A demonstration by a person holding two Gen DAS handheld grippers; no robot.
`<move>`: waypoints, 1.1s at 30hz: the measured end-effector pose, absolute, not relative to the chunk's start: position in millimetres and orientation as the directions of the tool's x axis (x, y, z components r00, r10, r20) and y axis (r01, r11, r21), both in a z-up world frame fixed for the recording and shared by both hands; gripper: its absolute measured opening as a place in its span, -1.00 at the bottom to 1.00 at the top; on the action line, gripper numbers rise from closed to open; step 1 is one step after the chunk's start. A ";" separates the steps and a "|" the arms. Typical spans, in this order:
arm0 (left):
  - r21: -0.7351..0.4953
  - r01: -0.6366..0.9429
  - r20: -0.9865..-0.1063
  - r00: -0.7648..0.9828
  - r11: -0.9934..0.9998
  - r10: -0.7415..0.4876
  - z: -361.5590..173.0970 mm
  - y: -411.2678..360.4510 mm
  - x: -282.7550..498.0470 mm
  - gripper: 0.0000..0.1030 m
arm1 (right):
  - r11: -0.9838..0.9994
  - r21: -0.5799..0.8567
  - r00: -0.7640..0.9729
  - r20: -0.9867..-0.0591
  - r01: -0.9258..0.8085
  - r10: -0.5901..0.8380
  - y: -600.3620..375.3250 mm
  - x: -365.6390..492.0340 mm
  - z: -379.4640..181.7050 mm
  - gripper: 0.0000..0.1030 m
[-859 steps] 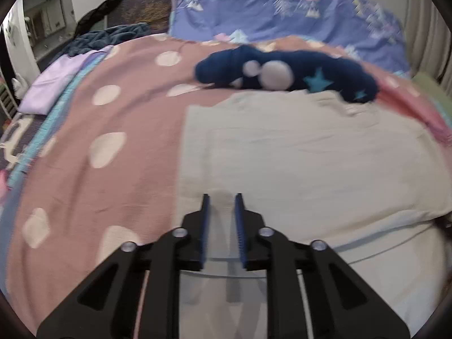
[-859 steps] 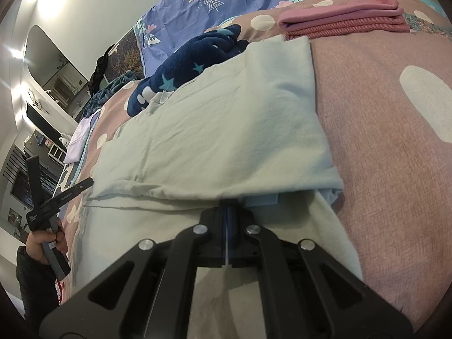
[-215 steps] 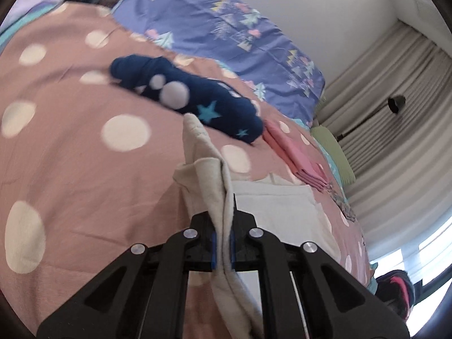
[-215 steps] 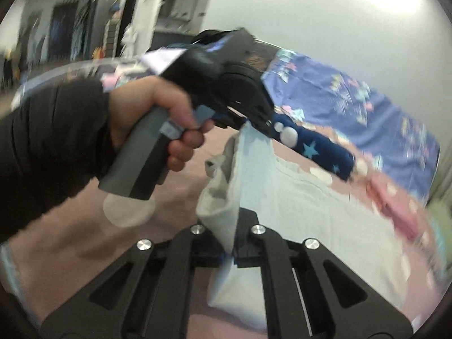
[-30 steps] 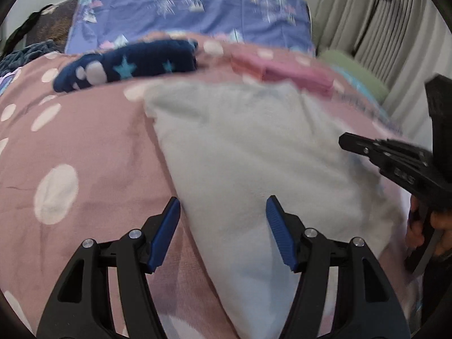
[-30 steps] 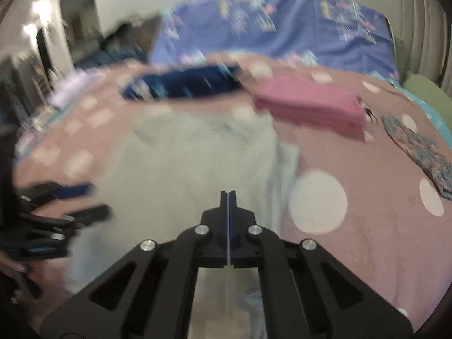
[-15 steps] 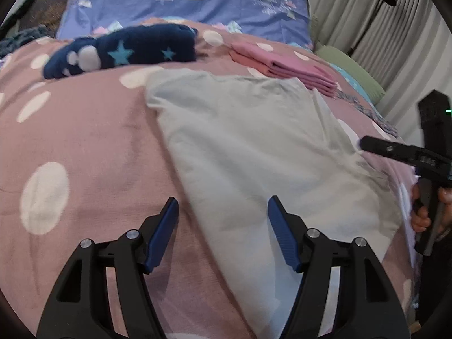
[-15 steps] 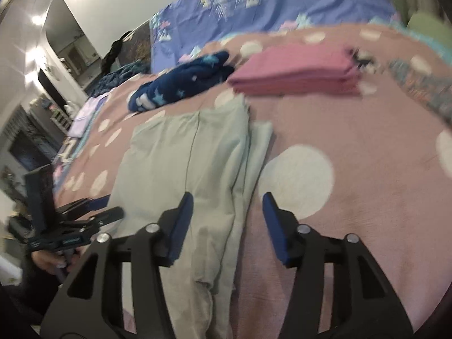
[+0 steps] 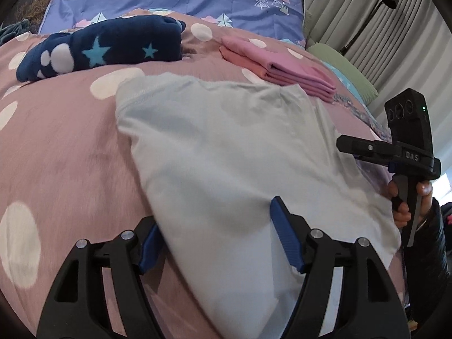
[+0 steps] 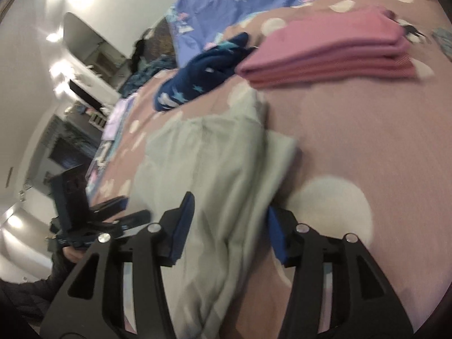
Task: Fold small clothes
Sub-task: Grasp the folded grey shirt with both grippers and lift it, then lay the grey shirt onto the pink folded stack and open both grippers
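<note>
The pale grey-green T-shirt (image 9: 226, 147), partly folded, lay flat on the pink polka-dot bedspread (image 9: 62, 147) and looked light, limp and liable to slump or unfold if lifted by one point, so its near corners and side edges seemed the best places to pinch. The left gripper (image 9: 217, 240) and right gripper (image 10: 226, 226) each stood with jaws wide apart astride a near edge, holding nothing. A folded pink stack (image 9: 276, 65) and a navy star-print fleece garment (image 9: 101, 50) lay beyond, neither blocking the fold.
</note>
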State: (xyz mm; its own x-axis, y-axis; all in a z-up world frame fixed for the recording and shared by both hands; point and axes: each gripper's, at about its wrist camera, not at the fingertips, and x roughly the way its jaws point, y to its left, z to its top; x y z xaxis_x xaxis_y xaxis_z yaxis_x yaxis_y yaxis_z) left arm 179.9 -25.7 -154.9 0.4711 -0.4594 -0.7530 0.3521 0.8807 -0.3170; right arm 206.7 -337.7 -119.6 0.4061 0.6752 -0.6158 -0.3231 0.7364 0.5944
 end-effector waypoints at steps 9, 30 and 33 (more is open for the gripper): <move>-0.173 0.391 -0.729 0.566 0.904 -0.385 -133.2 -39.5 186.7 -0.68 | 0.798 0.495 0.436 -0.669 -0.342 0.602 -310.4 213.2 -115.5 -0.69; 0.225 0.500 -0.414 0.826 0.837 -0.382 88.3 -179.0 272.1 -0.72 | 0.948 0.165 0.893 -0.325 -0.272 0.312 -387.6 232.3 112.6 -0.75; 0.296 0.483 -0.431 0.838 0.824 -0.336 80.5 -204.2 305.2 -0.71 | 0.951 0.199 0.898 -0.329 -0.235 0.291 -404.9 262.6 106.5 -0.75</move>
